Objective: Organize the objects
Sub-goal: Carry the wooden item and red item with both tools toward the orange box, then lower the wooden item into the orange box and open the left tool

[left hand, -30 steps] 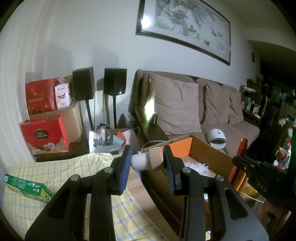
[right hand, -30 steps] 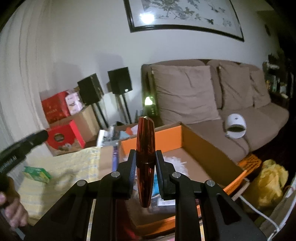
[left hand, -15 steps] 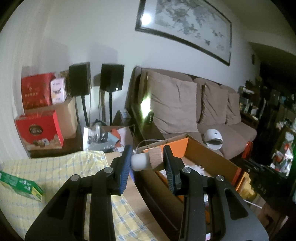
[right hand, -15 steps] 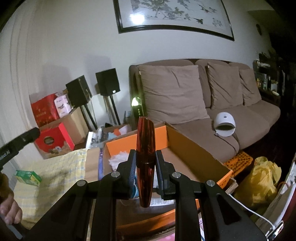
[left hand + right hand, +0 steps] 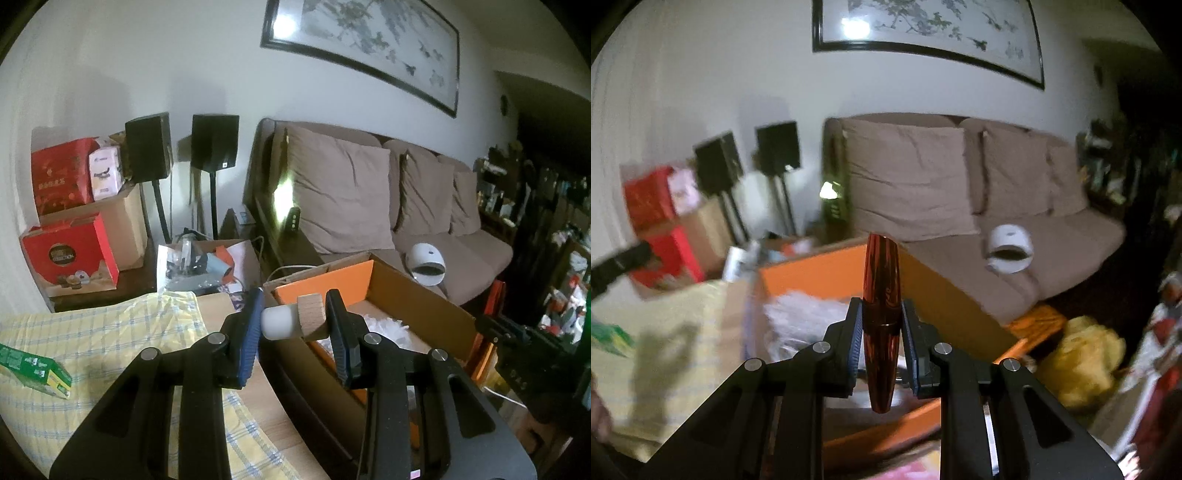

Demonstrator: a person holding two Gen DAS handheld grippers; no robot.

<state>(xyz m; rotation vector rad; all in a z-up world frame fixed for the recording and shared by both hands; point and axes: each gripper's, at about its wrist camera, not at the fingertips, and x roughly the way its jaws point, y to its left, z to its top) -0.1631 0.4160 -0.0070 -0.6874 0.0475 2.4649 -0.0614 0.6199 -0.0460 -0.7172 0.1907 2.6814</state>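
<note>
Cardboard is the big thing in front of me: an open box (image 5: 413, 295) with orange inner walls, sitting just beyond the table (image 5: 258, 398) edge, with white crumpled packing (image 5: 373, 325) and other items already in its bottom. Both my loads look bound for it, I judge.

Next in size, the yellow checked cloth (image 5: 110, 339) covers the table on my left, with a green carton (image 5: 33, 369) lying on it. If my left hand swings wide, I could clip that carton or snag the cloth.

My left gripper (image 5: 295, 321) holds a small white bottle with a wooden cap (image 5: 291, 319) sideways, fingers (image 5: 249, 332) pressing its two ends, over the near box wall. That end-to-end pinch on a round bottle is my worry: a knock against the wall could pivot it out onto the table or floor.

My right gripper (image 5: 881, 332) is narrow, clamped on a slim red-brown tube (image 5: 881, 310) standing upright above the box. Glossy and tapered, it could slide down through the fingers; the right view is blurred, so I judge the drop point poorly.
</note>
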